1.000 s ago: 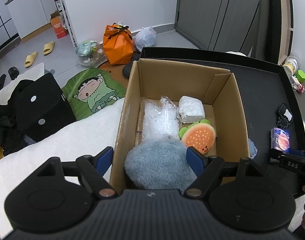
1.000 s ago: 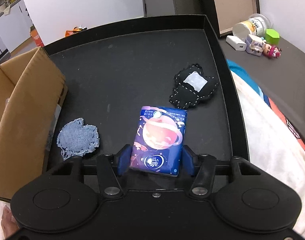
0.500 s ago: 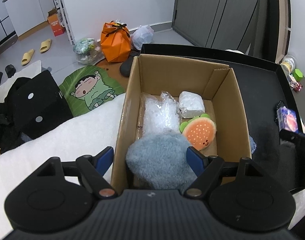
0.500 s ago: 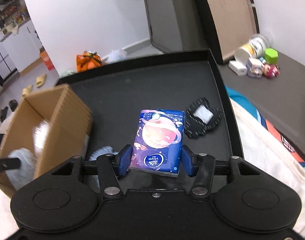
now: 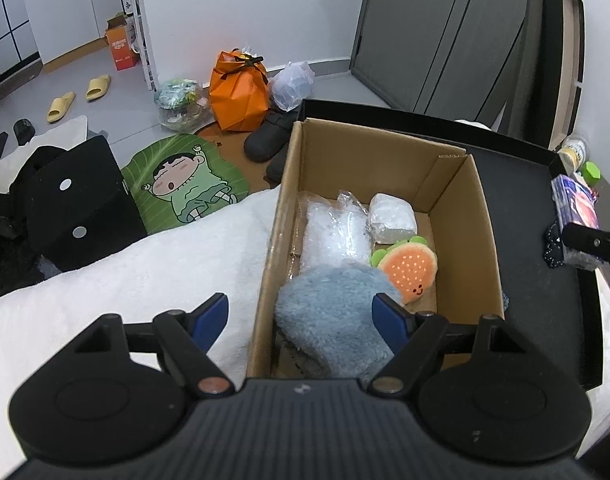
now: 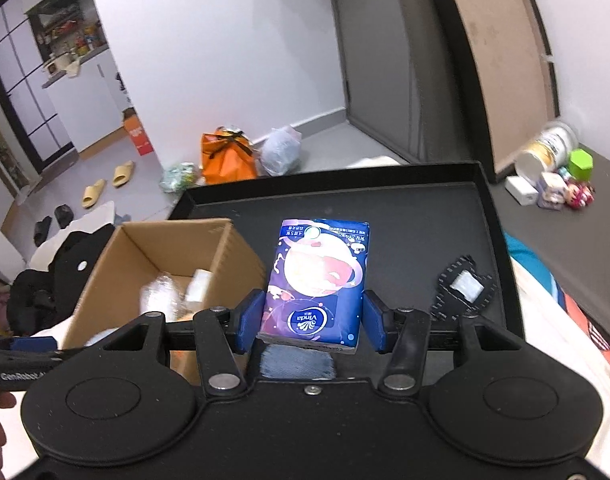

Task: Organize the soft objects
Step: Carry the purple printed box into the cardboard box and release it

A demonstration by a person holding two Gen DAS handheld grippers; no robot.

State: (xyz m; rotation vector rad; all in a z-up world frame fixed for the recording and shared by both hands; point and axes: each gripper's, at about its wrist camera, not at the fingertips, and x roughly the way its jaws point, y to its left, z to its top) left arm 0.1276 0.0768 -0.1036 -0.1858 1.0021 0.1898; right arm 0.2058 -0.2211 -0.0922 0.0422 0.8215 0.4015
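My right gripper point(image 6: 311, 326) is shut on a blue tissue pack point(image 6: 319, 280) and holds it in the air above the black tray point(image 6: 409, 216), right of the cardboard box point(image 6: 225, 248). The pack also shows at the right edge of the left wrist view point(image 5: 577, 204). My left gripper point(image 5: 301, 316) is open and empty, hovering over the near left wall of the box point(image 5: 481, 216). Inside the box lie a fluffy blue-grey item point(image 5: 329, 312), an orange burger plush point(image 5: 411, 266), a bubble-wrap bag point(image 5: 333, 232) and a white wrapped pack point(image 5: 393, 220).
On the tray lie a black felt patch point(image 6: 465, 292) and a denim patch point(image 6: 297, 364) below the pack. A white blanket point(image 5: 125, 272) lies left of the box. Small toys and a can point(image 6: 549, 168) stand at the far right. Bags and slippers are on the floor.
My right gripper has lifted the tissue pack off the tray and raised it, turning toward the box. My left gripper has stayed open over the box and drawn back slightly.
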